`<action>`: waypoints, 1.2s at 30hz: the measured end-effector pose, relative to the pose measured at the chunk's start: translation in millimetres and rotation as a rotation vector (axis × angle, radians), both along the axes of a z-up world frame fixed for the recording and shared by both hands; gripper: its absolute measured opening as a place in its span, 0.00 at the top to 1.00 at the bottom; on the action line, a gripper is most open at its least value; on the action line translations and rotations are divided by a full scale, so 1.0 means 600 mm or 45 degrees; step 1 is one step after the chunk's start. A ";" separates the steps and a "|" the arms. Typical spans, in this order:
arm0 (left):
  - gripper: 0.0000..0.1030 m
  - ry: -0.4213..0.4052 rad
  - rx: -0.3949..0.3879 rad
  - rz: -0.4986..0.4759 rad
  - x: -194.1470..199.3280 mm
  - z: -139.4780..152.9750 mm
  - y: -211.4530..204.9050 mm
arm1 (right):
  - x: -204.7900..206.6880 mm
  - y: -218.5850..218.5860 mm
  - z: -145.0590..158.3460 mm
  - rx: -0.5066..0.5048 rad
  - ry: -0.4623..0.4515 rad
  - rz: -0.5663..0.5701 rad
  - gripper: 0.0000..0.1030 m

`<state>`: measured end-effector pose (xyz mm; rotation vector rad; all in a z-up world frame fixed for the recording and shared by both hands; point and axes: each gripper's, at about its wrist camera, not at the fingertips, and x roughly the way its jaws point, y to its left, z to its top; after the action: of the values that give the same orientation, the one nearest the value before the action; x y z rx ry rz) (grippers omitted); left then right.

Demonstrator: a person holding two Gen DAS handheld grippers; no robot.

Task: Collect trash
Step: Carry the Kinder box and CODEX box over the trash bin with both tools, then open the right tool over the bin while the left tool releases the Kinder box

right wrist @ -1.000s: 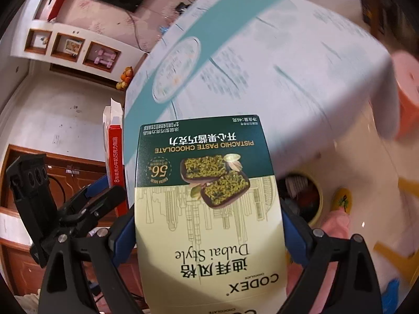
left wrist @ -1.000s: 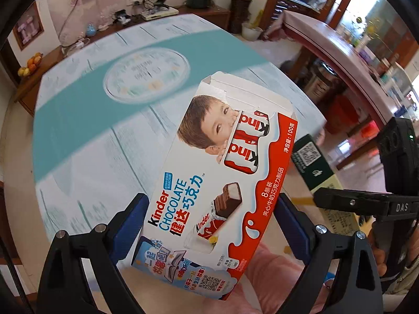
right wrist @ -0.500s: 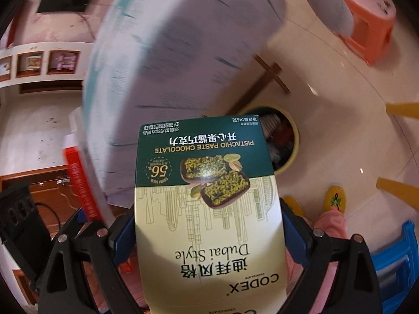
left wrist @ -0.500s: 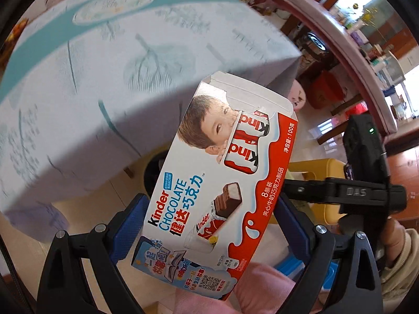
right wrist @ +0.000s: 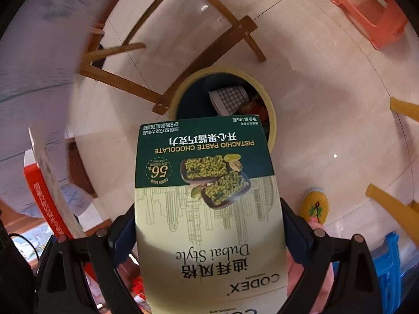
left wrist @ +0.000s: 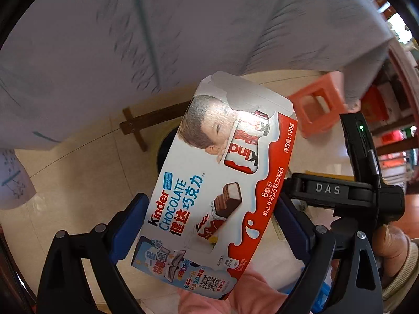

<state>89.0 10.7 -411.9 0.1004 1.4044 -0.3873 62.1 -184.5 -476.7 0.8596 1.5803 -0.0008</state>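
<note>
My left gripper (left wrist: 209, 222) is shut on a white and red Kinder chocolate box (left wrist: 217, 191), held above the floor. Most of a dark bin (left wrist: 163, 147) is hidden behind the box. My right gripper (right wrist: 209, 233) is shut on a green and cream pistachio chocolate box (right wrist: 207, 204). Just beyond that box's far end stands a yellow-rimmed trash bin (right wrist: 271, 110) with a checked cup (right wrist: 230, 98) and other scraps inside. The Kinder box (right wrist: 44, 193) shows edge-on at the left of the right wrist view. The right gripper's body (left wrist: 335, 191) sits at the right in the left wrist view.
The tablecloth (left wrist: 157, 39) hangs over the wooden table legs (right wrist: 199, 60) beside the bin. An orange stool (right wrist: 371, 10) stands on the tiled floor at far right. Yellow chair legs (right wrist: 390, 204), a blue stool (right wrist: 387, 261) and a yellow slipper (right wrist: 314, 206) lie at lower right.
Both grippers have swung down from the tabletop toward the floor, each still holding its box. The trash bin now lies right beyond the pistachio box.
</note>
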 end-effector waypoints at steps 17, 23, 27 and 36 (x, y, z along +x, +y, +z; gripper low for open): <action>0.09 -0.019 0.091 0.050 0.022 -0.116 0.026 | 0.053 0.011 -0.110 0.010 -0.108 -0.126 0.04; 0.09 -0.025 0.090 0.008 0.028 -0.118 0.015 | 0.021 -0.017 -0.109 0.022 -0.106 -0.239 0.04; 0.08 -0.025 0.091 -0.033 0.031 -0.134 0.002 | -0.011 -0.039 -0.108 0.016 -0.102 -0.309 0.04; 0.07 0.015 0.118 -0.068 0.052 -0.186 -0.035 | -0.077 -0.073 -0.124 0.009 -0.059 -0.400 0.04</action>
<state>120.2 -10.1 -523.4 0.2120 1.4333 -0.3679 16.0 -228.0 -550.9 1.0984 1.3888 -0.1983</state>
